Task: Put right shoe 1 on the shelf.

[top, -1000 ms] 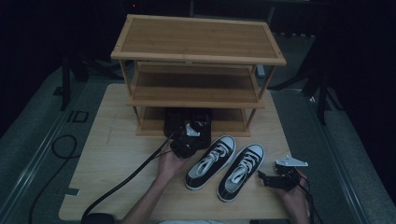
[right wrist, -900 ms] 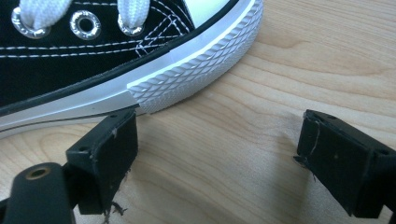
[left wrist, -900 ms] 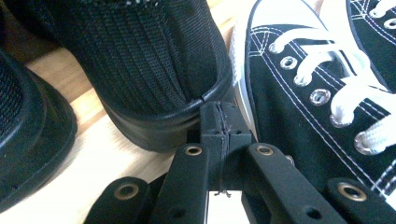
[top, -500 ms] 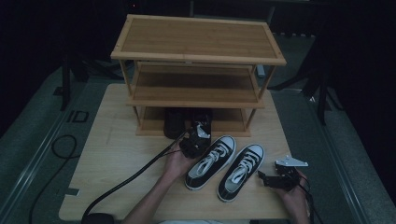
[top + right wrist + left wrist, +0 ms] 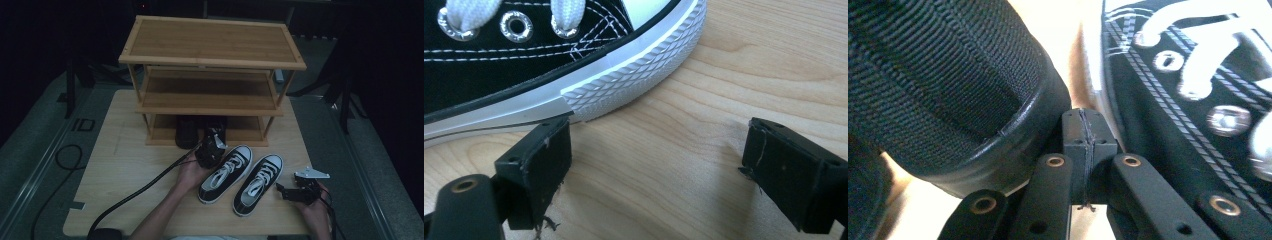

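A pale wooden table (image 5: 125, 165) filled the middle of the high view, with dark floor and black stands around it. A three-tier bamboo shoe rack (image 5: 210, 60) stood at its far edge. A pair of black canvas sneakers with white laces (image 5: 242, 175) lay at the lower centre, toes toward the rack. The left gripper (image 5: 211, 148), jaws pressed together on nothing, sat between the left sneaker's toe and a black shoe (image 5: 187, 131) on the rack's bottom shelf. The right gripper (image 5: 287, 191), jaws spread apart, rested just right of the pair, near the table's right edge. Bare table lay open at the lower left.
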A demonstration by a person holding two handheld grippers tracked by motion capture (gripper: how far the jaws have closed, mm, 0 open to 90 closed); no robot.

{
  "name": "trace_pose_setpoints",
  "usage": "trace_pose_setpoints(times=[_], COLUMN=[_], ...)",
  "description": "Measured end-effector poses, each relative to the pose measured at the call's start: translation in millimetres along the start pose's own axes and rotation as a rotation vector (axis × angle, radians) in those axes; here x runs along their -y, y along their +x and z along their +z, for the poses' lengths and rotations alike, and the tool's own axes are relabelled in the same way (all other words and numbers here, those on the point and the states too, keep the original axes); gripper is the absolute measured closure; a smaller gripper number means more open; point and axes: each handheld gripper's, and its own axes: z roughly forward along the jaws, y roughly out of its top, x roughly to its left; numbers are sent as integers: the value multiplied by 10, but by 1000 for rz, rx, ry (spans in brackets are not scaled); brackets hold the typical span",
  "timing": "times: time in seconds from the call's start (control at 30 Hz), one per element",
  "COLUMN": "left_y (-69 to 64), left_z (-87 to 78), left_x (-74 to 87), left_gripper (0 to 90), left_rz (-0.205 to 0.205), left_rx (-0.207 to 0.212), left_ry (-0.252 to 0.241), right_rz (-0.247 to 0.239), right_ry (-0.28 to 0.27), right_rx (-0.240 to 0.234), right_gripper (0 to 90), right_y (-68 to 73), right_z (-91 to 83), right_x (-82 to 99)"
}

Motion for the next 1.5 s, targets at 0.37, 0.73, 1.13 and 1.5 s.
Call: trace_pose_setpoints(times=[0.37, 0.73, 1.13, 1.5], left_y=[170, 247, 223, 352], left_z=[51, 55, -156, -355], left_x=[-14, -11, 153, 549], left_gripper=[900, 891, 741, 683], left_rz=[-31, -50, -38, -55], left_rx=[-25, -32, 4, -16], left_ry=[-3, 2, -30, -32], right_rz=[0, 0, 0, 0], right_ry=[0, 0, 0, 0], right_rx=[0, -1, 0, -1], right_gripper=[122, 122, 122, 122], right_y=[0, 0, 0, 0], right_z=[0, 0, 0, 0], right_x=[0, 0, 0, 0])
